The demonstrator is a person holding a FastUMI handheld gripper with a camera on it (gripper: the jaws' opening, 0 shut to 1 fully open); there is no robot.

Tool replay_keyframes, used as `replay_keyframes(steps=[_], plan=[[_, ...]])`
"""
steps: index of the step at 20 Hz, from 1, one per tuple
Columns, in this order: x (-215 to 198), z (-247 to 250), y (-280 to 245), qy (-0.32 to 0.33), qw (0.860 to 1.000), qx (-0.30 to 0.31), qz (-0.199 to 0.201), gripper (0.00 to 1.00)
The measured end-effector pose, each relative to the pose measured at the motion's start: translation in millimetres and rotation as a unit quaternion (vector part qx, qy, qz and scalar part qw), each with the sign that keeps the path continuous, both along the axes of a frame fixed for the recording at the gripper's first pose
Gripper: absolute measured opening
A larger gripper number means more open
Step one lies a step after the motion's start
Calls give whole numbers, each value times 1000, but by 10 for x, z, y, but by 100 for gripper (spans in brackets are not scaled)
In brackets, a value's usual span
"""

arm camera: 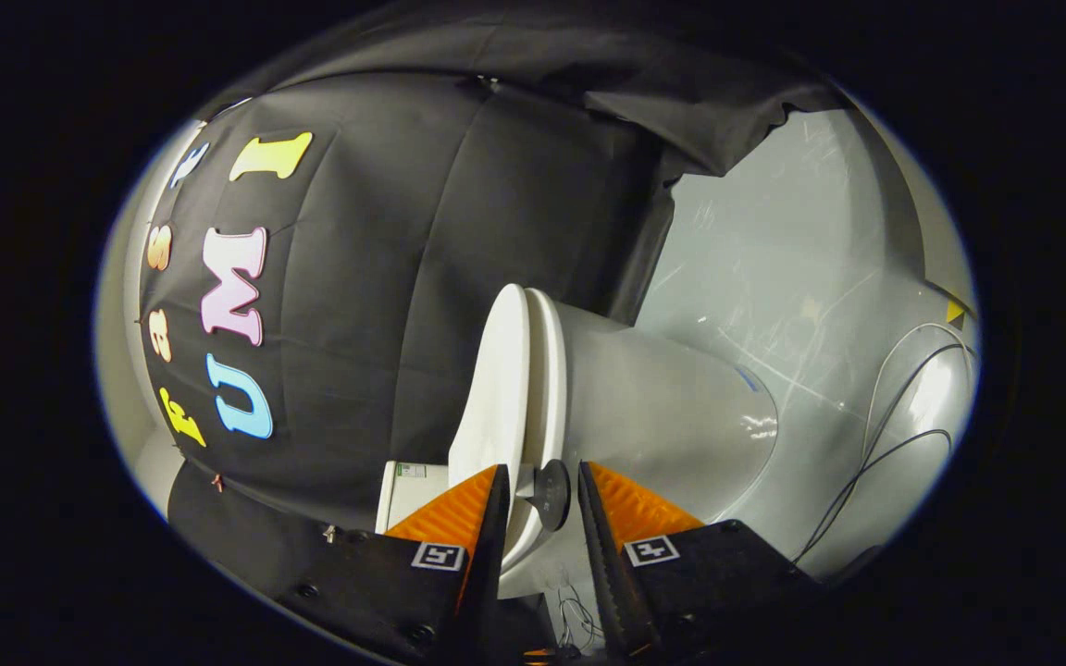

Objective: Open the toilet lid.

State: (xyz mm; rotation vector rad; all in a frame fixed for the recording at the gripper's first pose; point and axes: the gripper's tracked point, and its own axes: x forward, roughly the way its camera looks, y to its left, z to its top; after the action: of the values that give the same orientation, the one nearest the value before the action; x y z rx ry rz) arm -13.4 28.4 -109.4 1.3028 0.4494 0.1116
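I have the tongs (538, 495) spread apart, with the dark knob (551, 493) on the rim of the lid (496, 388) sitting between the fingers; neither finger presses on it yet, as far as I can tell. The lid lies shut against the seat (547, 370), just ahead of the tongs, and the bowl (663, 416) runs on beyond them. To do this well, I judge I should centre the knob between the pads, clench squarely, then swing the lid away from the seat along its hinge arc rather than pulling straight. The cloth wall (357, 305) stands near the lid's outer face and could crowd the swing. Loose cables (875, 435) trail over the floor (774, 277) beside the bowl, well apart from the knob.
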Motion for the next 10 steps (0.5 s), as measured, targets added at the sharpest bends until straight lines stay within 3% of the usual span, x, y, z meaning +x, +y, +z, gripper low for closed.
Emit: replay_keyframes(steps=[2,4,8,10], plan=[[-5,-9,33,-2,1000,15,3,48],[-13,-42,49,-3,1000,27,8,35],[22,-45,95,3,999,47,13,35],[55,-96,47,15,999,43,-9,11]])
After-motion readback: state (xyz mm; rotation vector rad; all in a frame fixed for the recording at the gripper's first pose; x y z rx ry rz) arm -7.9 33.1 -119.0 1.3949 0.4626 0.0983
